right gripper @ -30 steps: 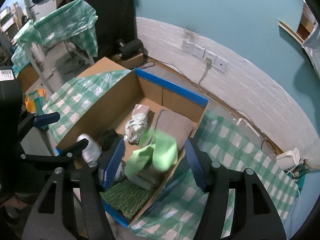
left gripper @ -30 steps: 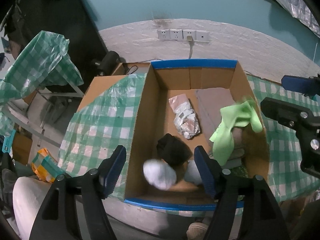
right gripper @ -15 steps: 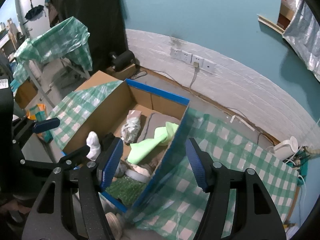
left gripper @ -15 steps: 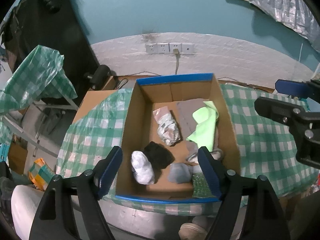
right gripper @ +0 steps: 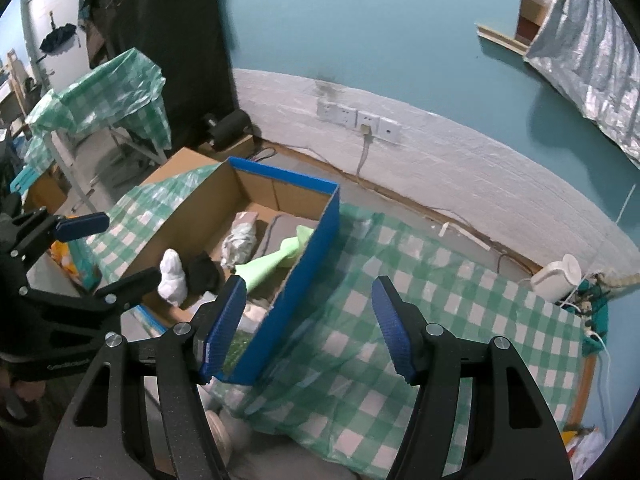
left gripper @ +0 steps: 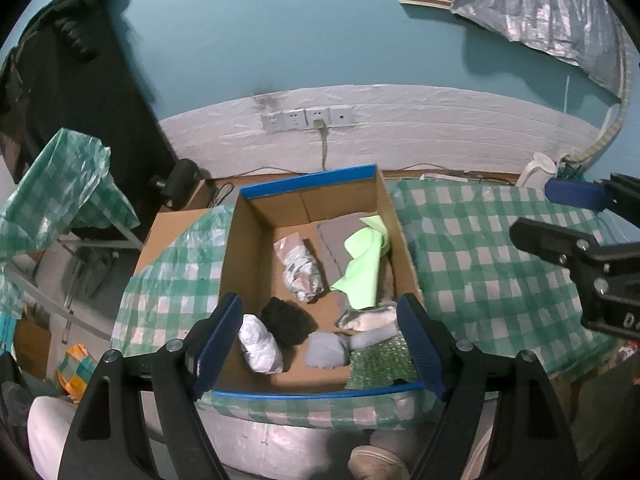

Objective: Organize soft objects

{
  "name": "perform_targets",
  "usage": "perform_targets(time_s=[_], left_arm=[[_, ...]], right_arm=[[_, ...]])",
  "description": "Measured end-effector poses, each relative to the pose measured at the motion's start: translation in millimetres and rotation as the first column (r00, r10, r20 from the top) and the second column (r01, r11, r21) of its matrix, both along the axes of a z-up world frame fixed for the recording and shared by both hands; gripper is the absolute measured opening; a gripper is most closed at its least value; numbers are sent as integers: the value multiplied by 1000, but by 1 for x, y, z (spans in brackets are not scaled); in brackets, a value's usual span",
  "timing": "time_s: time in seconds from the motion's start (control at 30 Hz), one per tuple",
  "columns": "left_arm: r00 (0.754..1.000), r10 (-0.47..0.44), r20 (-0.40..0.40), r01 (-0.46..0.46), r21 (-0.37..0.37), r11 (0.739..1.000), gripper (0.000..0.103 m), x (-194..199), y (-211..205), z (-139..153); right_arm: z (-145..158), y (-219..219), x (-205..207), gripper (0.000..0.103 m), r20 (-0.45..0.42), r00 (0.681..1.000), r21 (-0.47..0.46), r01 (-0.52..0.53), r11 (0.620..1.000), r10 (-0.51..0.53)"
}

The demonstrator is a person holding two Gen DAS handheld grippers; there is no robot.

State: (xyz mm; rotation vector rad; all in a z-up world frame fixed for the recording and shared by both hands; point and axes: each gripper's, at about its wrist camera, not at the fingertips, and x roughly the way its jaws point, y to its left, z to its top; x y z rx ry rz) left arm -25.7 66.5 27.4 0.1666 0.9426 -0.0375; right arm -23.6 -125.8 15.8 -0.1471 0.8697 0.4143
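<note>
A cardboard box (left gripper: 240,256) with blue-taped rims (right gripper: 280,174) sits on the checked table and holds several soft items. A lime green cloth (left gripper: 362,264) lies over a grey folded cloth (left gripper: 334,234). Beside them are a silvery crumpled bundle (left gripper: 302,272), a black bundle (left gripper: 286,320), a white bundle (left gripper: 260,346), a grey ball (left gripper: 326,350) and green bubble wrap (left gripper: 380,364). My left gripper (left gripper: 320,348) hangs open above the box's near end, holding nothing. My right gripper (right gripper: 308,328) is open over the box's right wall and the tablecloth, empty too.
The green-and-white checked tablecloth (right gripper: 440,312) spreads to the right of the box. A white kettle (right gripper: 556,276) and cables sit at the far right edge. Wall sockets (left gripper: 308,118) are behind. Another covered table (right gripper: 104,96) stands at the left. A shoe (left gripper: 380,460) shows below the table edge.
Both grippers rose and pulled back from the box. The green cloth, which was falling by the right gripper, now lies still on the grey cloth. The white bundle has settled in the box.
</note>
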Motion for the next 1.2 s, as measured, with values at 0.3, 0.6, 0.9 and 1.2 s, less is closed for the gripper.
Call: perform_targets(time_s=[0.3, 0.6, 0.9, 1.2], left_arm=[[1000, -14, 18, 14, 4, 1000, 82, -4, -15, 7], [1000, 0, -16, 0, 19, 1000, 82, 1, -25, 5], [1000, -24, -7, 24, 47, 999, 82, -2, -37, 8], [1000, -8, -18, 9, 36, 999, 82, 1, -35, 7]], right_arm=[[3, -14, -4, 65, 20, 1000, 20, 17, 1000, -17], [-3, -29, 2, 65, -1, 999, 44, 42, 998, -42], [-5, -31, 0, 65, -1, 999, 40, 40, 998, -40], [-2, -31, -2, 65, 8, 999, 47, 41, 998, -42]])
